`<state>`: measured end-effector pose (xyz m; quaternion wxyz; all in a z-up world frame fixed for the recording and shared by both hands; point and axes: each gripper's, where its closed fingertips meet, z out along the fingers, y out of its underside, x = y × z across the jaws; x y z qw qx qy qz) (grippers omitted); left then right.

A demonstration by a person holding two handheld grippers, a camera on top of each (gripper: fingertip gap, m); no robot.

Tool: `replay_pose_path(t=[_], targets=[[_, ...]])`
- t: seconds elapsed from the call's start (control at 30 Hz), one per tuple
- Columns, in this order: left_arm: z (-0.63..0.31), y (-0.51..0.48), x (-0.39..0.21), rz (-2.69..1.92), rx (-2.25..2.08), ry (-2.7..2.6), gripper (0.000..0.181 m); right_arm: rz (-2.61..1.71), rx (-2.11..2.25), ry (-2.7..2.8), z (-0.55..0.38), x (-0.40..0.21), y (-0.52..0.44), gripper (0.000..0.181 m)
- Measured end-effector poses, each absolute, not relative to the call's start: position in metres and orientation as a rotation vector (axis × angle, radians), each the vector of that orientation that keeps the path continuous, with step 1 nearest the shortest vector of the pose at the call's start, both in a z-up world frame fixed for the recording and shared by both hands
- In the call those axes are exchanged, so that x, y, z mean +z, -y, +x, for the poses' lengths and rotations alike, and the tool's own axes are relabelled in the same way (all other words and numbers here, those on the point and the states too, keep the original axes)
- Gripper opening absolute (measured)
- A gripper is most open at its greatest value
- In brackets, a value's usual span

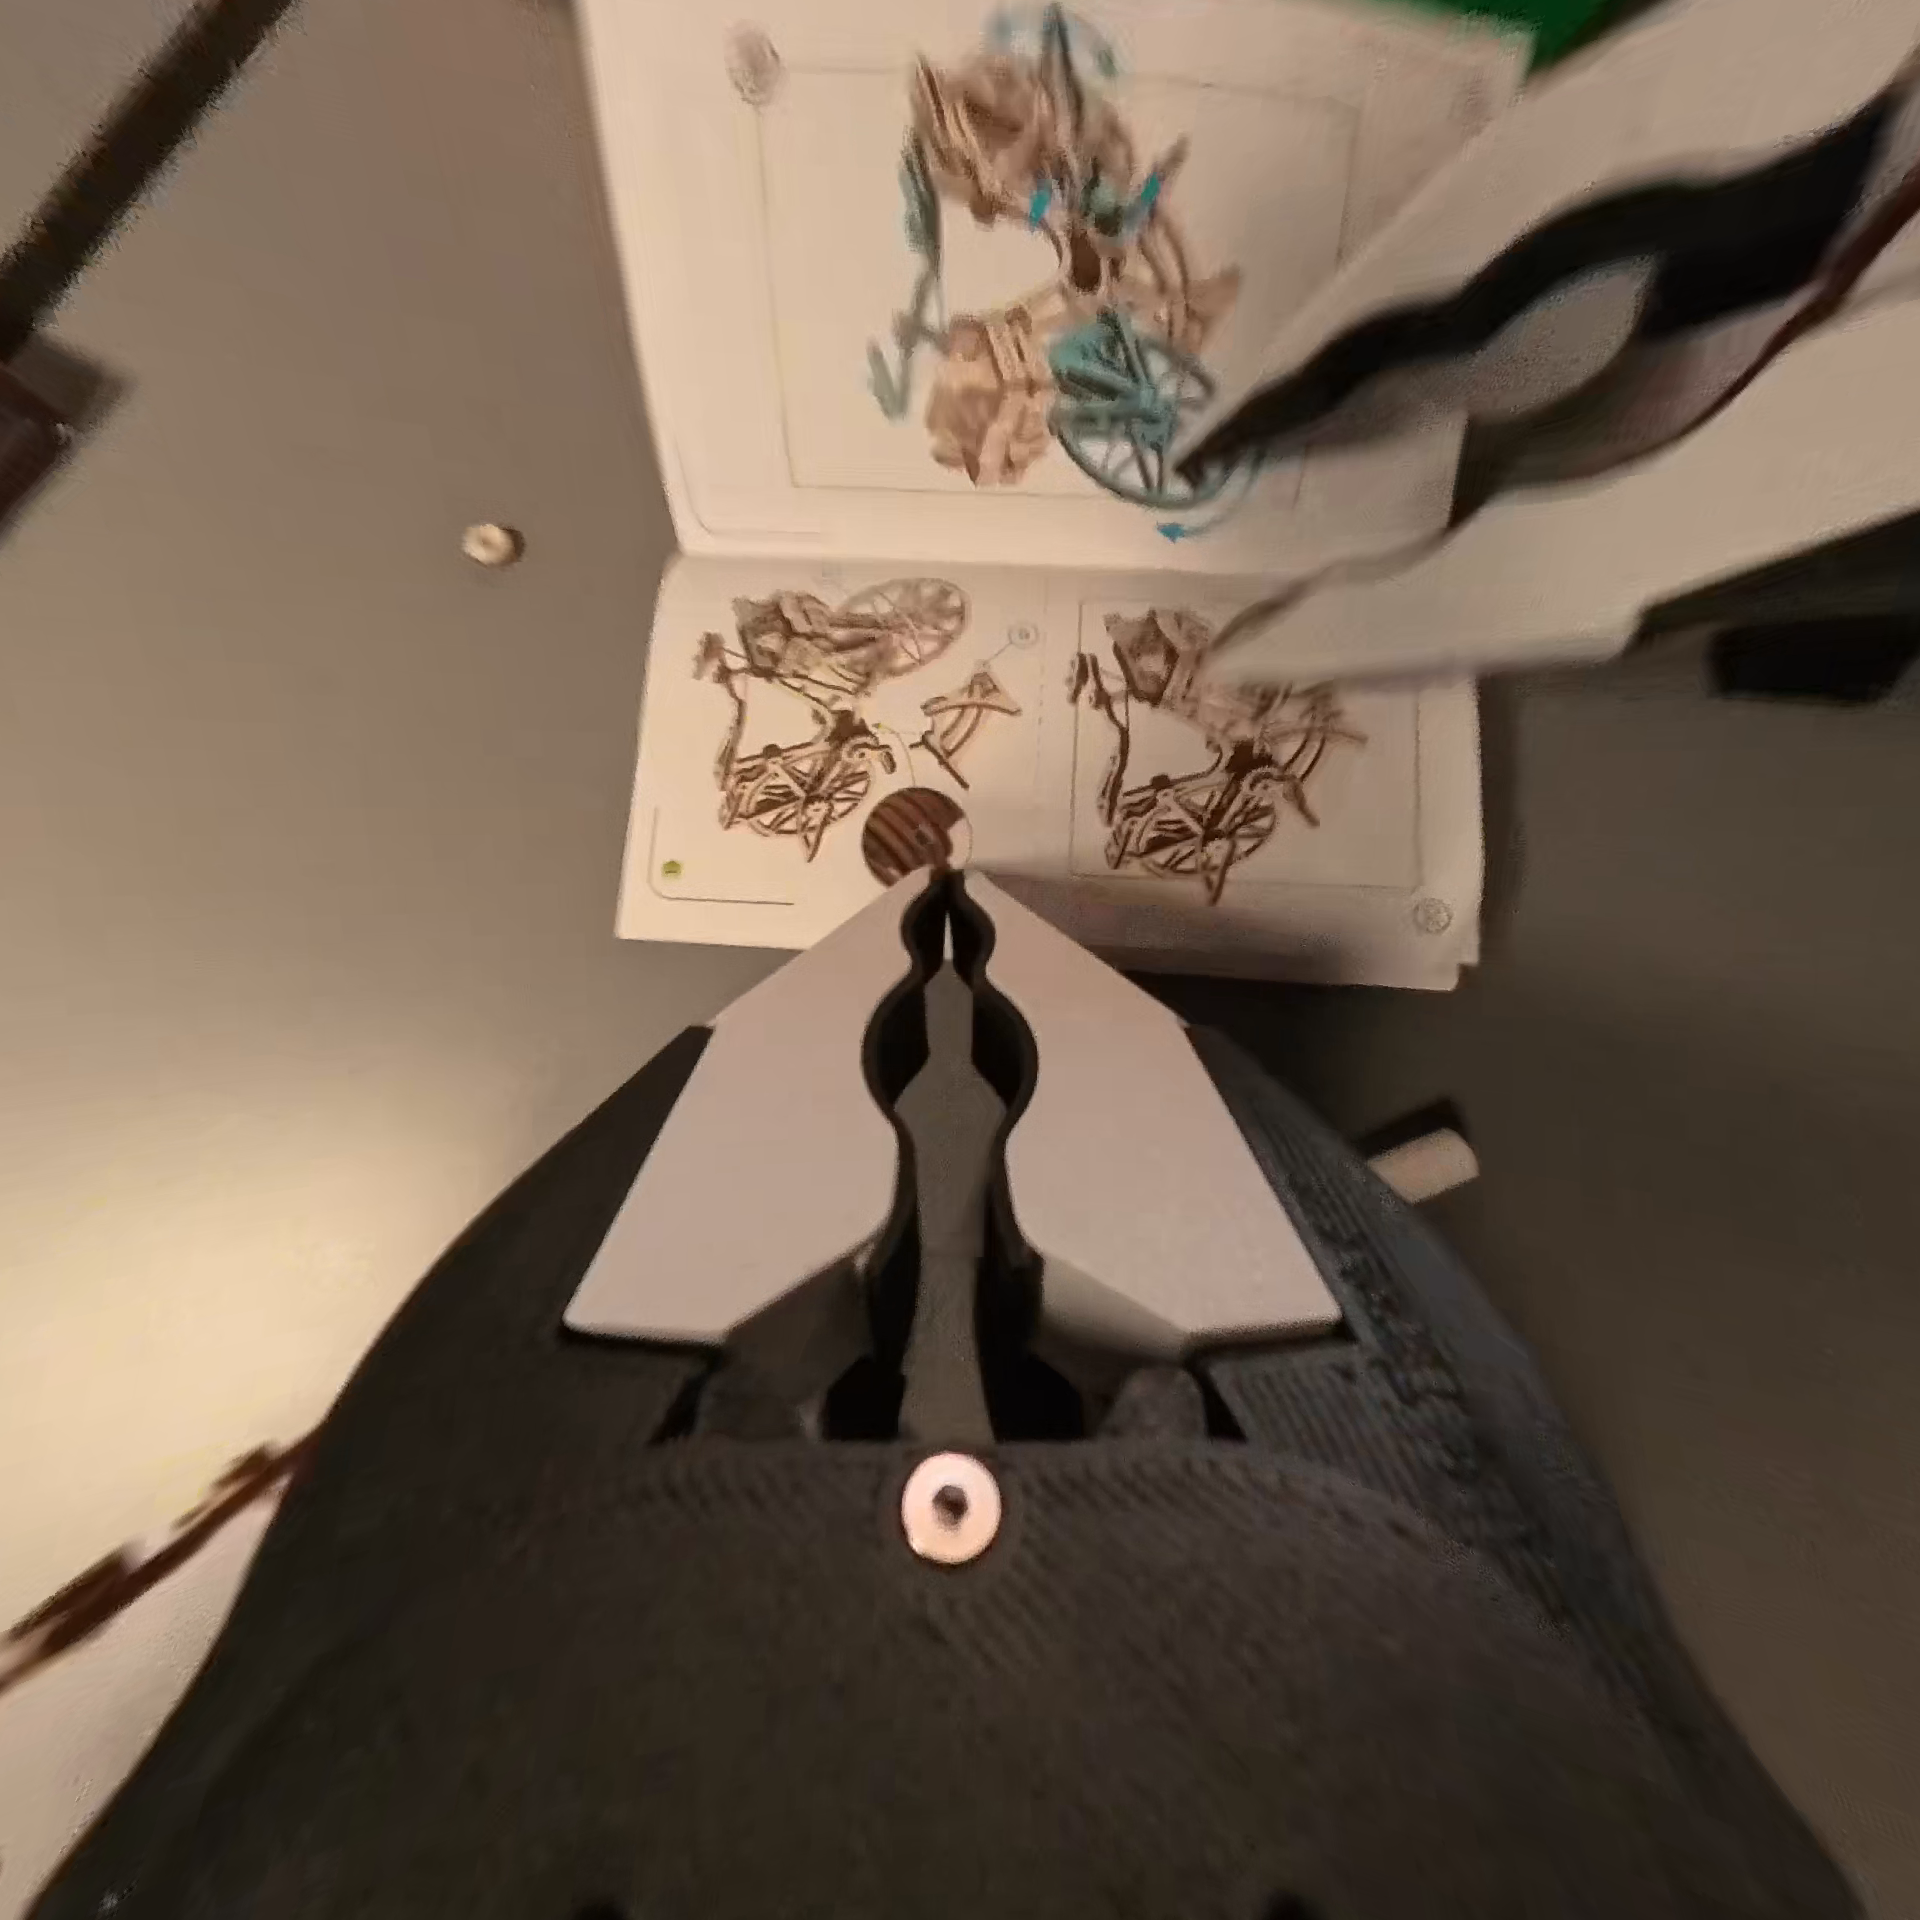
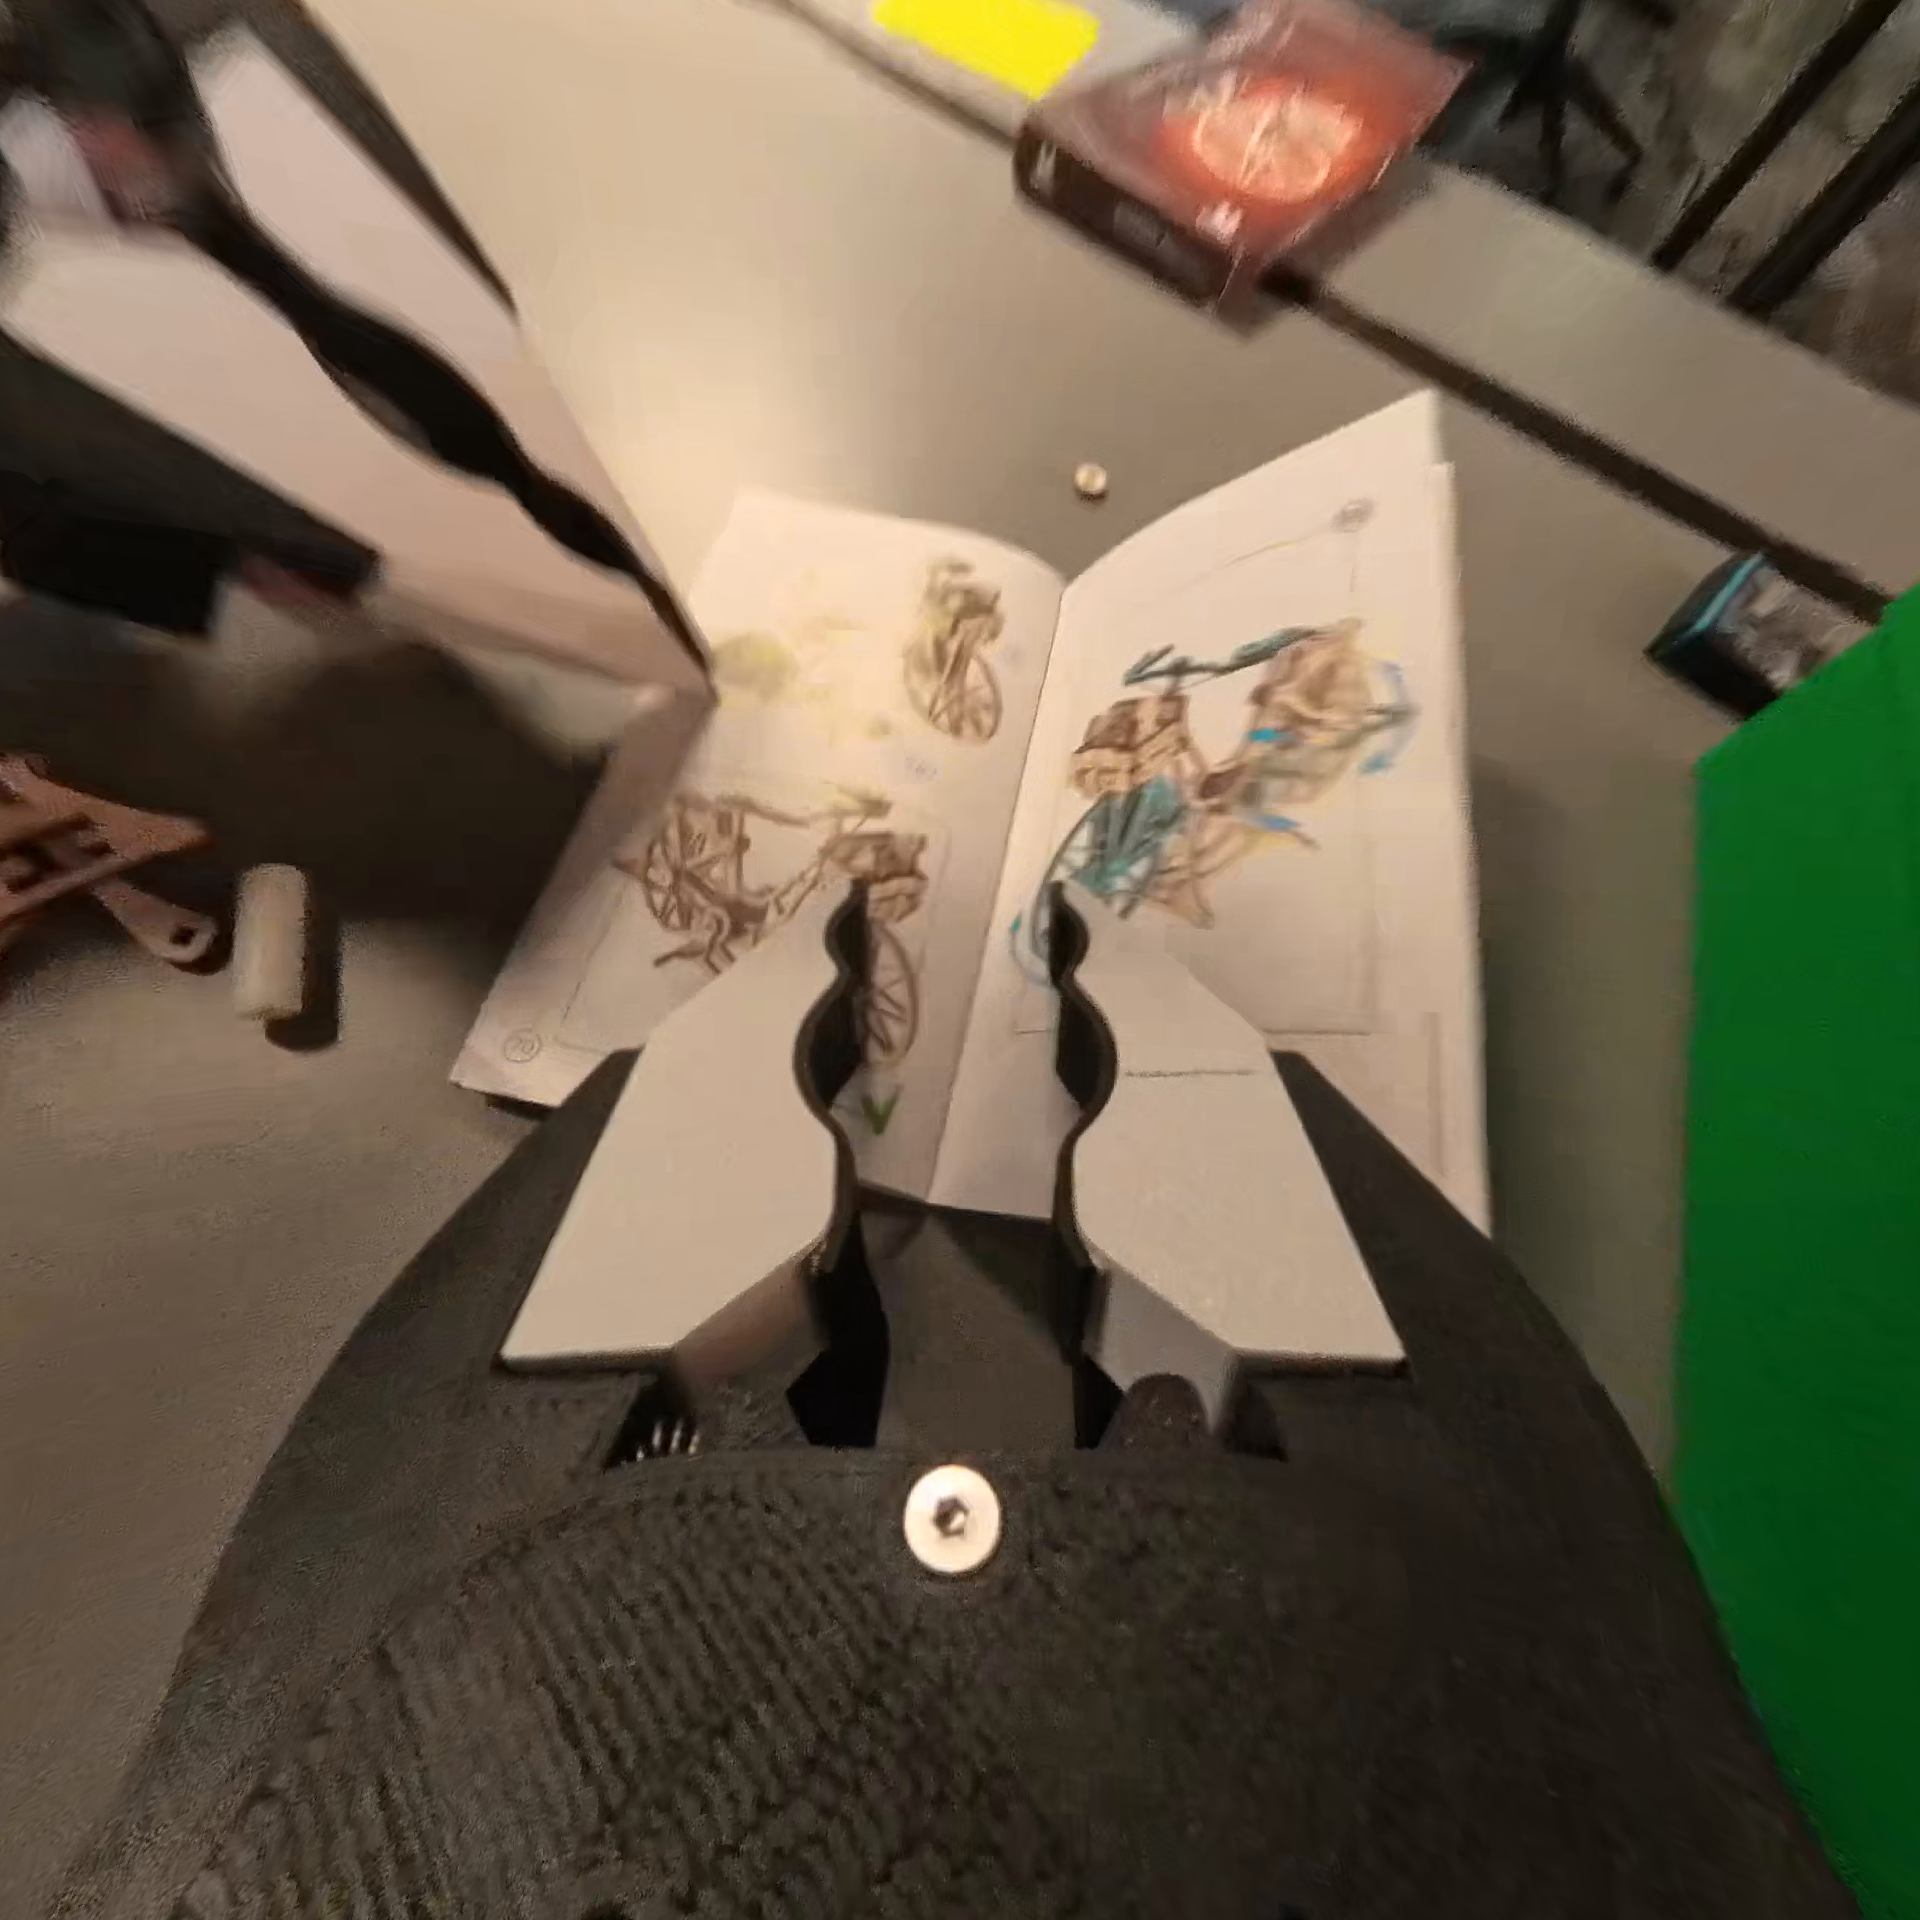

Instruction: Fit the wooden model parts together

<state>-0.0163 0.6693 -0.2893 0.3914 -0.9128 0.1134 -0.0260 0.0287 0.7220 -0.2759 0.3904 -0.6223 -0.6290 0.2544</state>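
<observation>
My left gripper [image 1: 948, 883] is shut, and a small round, dark-striped wooden piece [image 1: 914, 826] sits right at its fingertips, apparently pinched by its lower edge, above the open instruction booklet [image 1: 1049, 925]. My right gripper [image 2: 956, 899] is open and empty over the same booklet [image 2: 1226, 582]. It also shows in the left wrist view [image 1: 1210, 551], blurred, at the upper right. The left gripper shows blurred in the right wrist view [image 2: 696, 644]. A brown wooden model part [image 2: 73, 862] lies at the left on the grey table [image 2: 156, 1195].
A short white cylinder [image 2: 270, 945] lies next to the wooden part; it also shows in the left wrist view [image 1: 1735, 1164]. A green box [image 2: 1808, 1039] stands at the right. A dark box with a red circle [image 2: 1247, 135] lies at the back. A small screw head [image 2: 1089, 478] sits in the table. My hands' fingertips stand some 8 centimetres from each other. The short white cylinder [image 2: 270, 945] is about 8 centimetres from my left fingertips.
</observation>
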Motion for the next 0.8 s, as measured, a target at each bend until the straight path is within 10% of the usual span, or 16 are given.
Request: replay_pose_path(t=[0.2, 0.8], targets=[[-0.047, -0.627, -0.198, -1.854, -0.117, -0.178, 0.0, -1.684, 0.628, 1.589, 0.027, -0.286, -0.719, 0.046], [-0.077, -0.578, -0.193, -1.551, 0.095, -0.148, 0.007, -1.752, 0.688, 1.593, 0.024, -0.29, -0.709, 0.096]])
